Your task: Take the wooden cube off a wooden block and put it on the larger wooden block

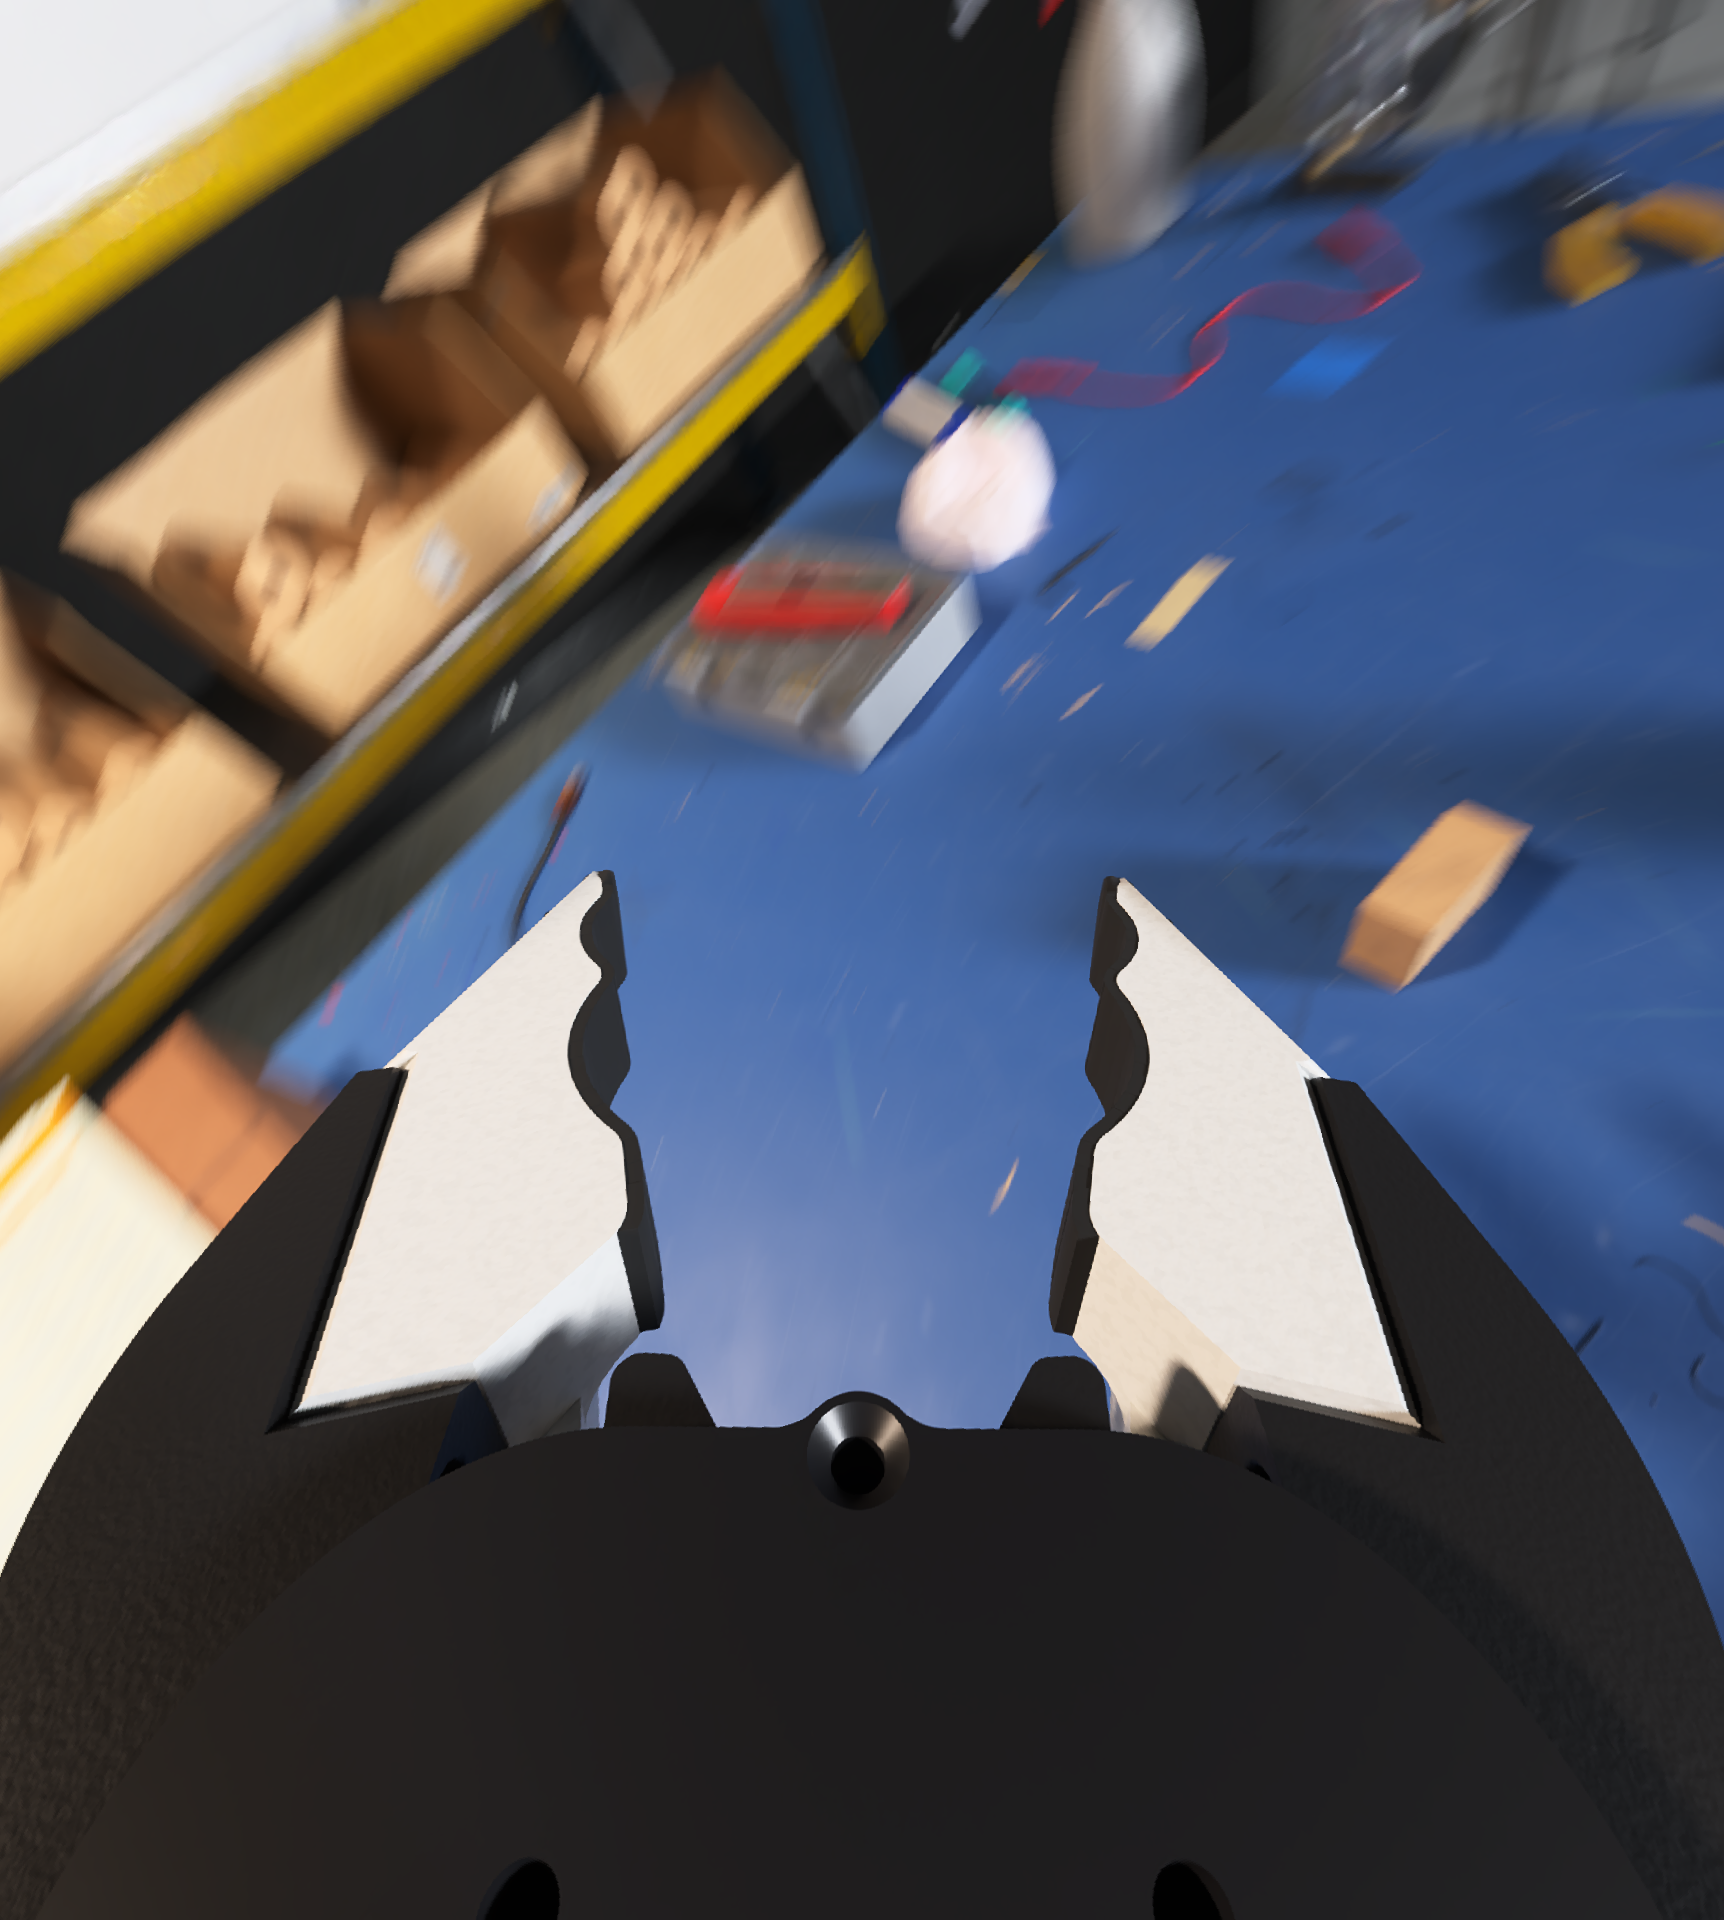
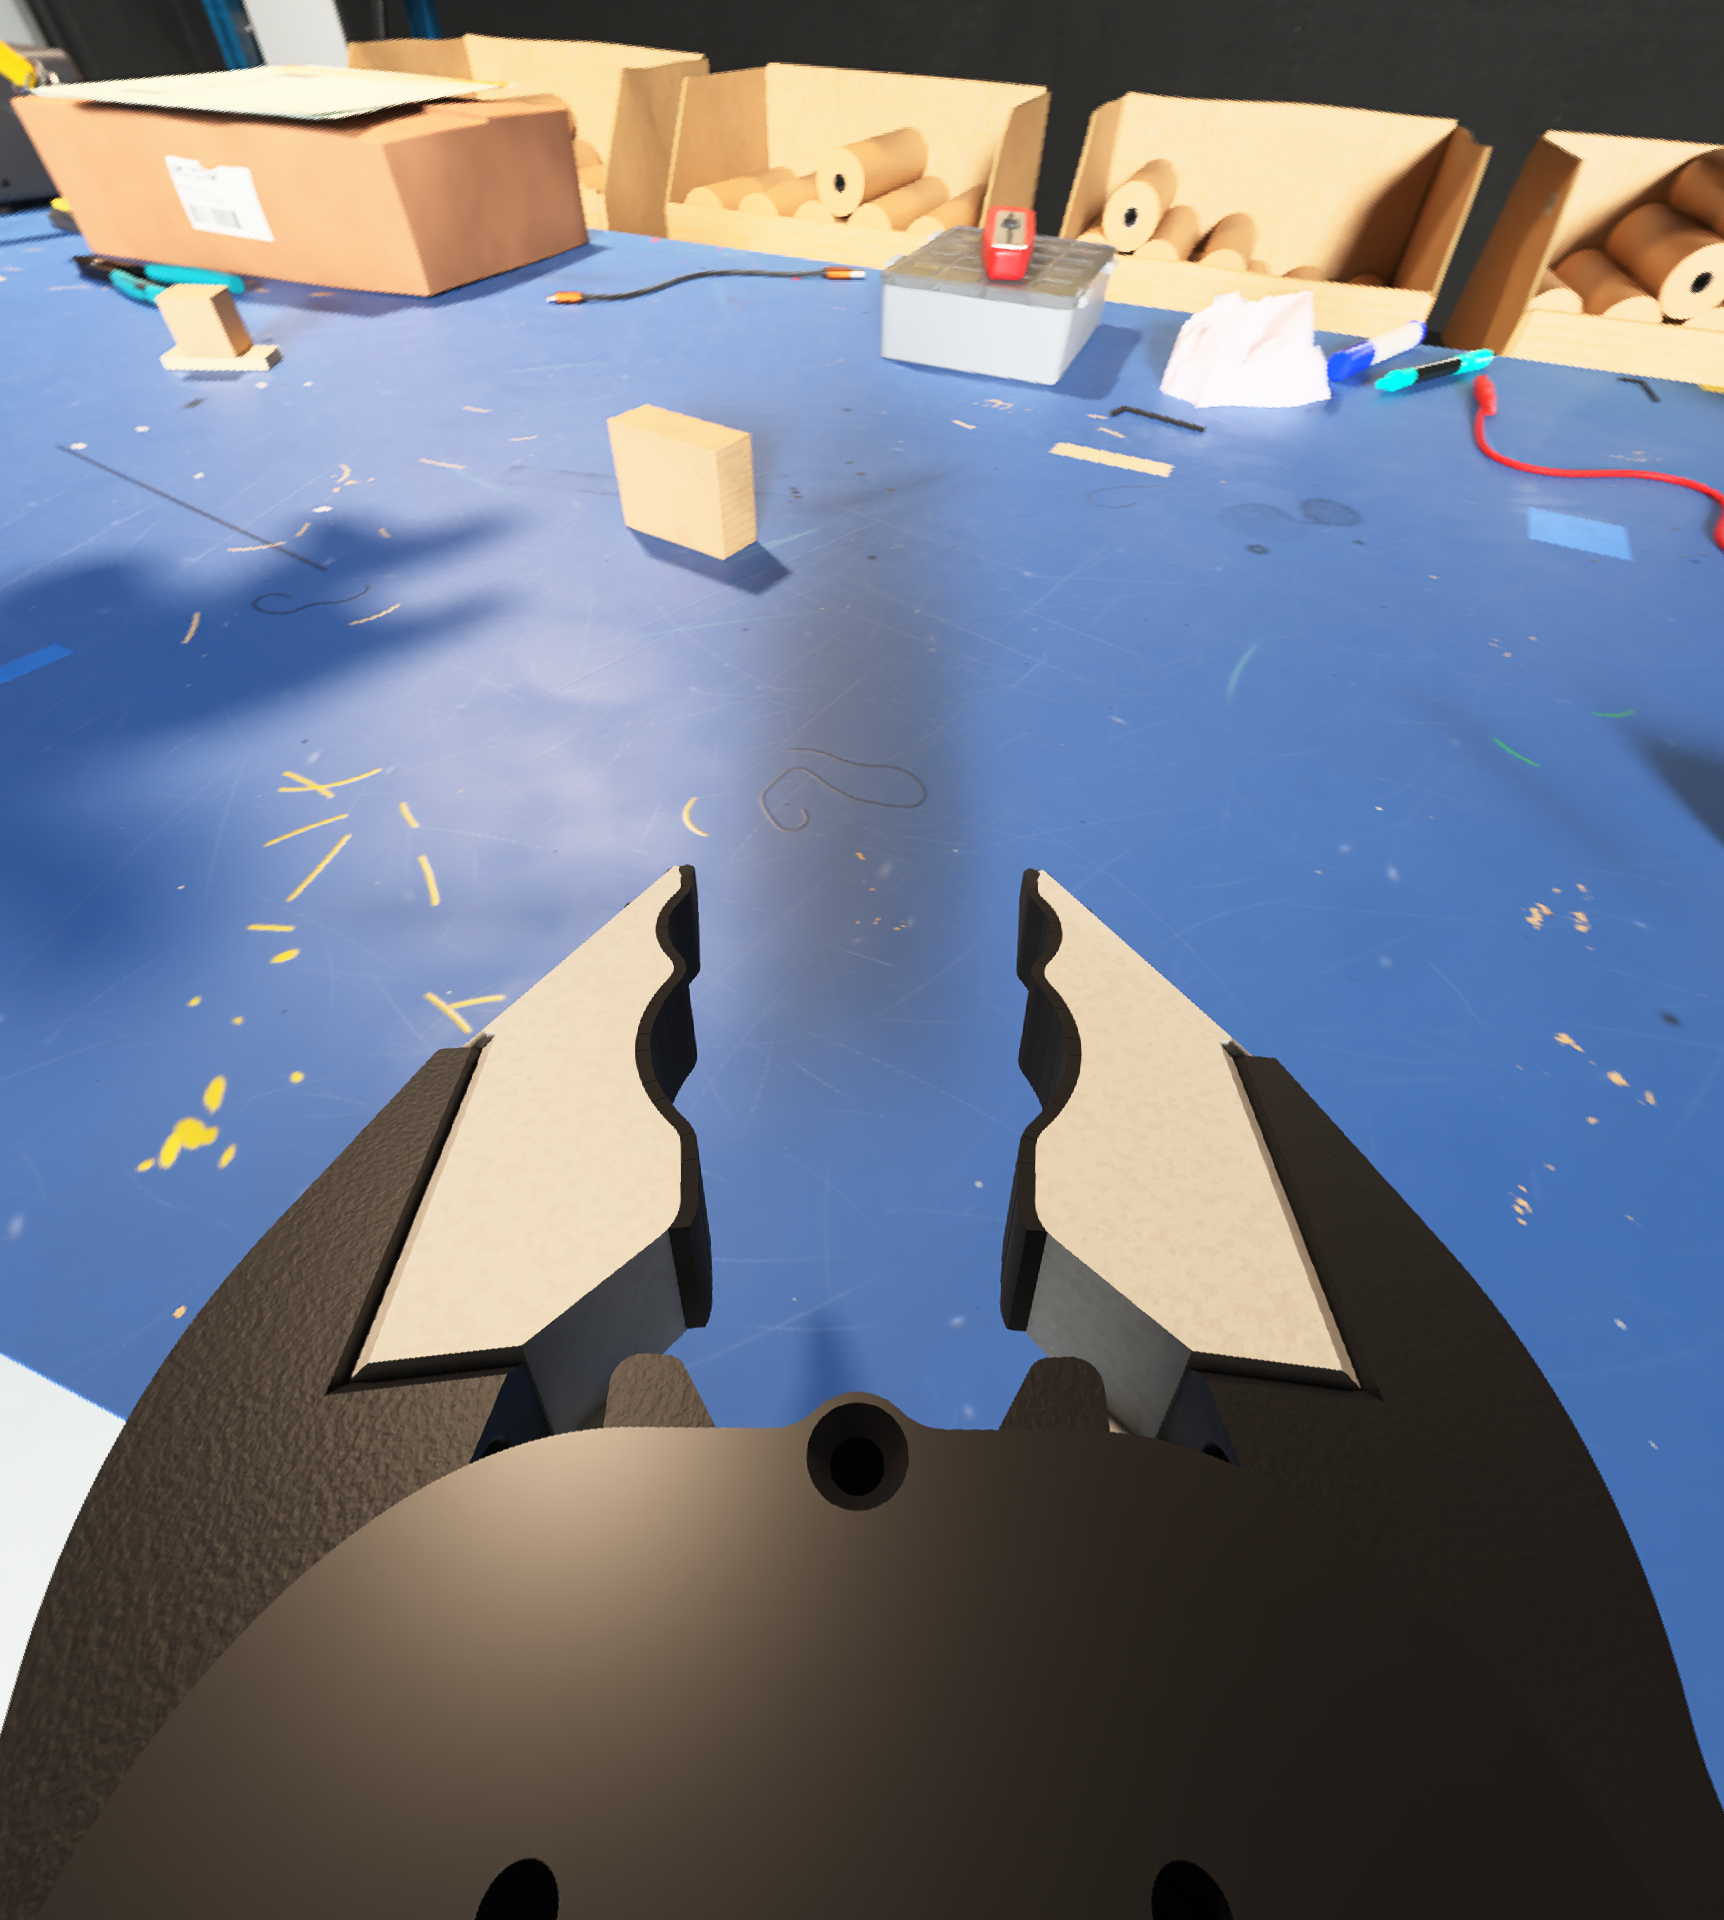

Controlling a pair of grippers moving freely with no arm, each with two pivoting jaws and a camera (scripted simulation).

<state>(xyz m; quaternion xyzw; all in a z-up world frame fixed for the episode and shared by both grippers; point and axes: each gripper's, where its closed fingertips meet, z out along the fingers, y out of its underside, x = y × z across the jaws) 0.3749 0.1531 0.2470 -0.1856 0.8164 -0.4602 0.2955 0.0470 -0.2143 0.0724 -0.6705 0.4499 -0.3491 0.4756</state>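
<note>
right tool (image 2: 858,883) agape, left tool (image 1: 858,883) tilted, agape

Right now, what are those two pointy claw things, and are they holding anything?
They are two grippers, each with two fingers, and each carries its own camera looking along them. One picture shows the left gripper, the other the right gripper. Both are open and hold nothing. Below lies a blue table. On it sit a big wooden block, and farther off a small wooden cube on a flat wooden block. Behind them are a grey box, crumpled paper and a red cable.
</note>
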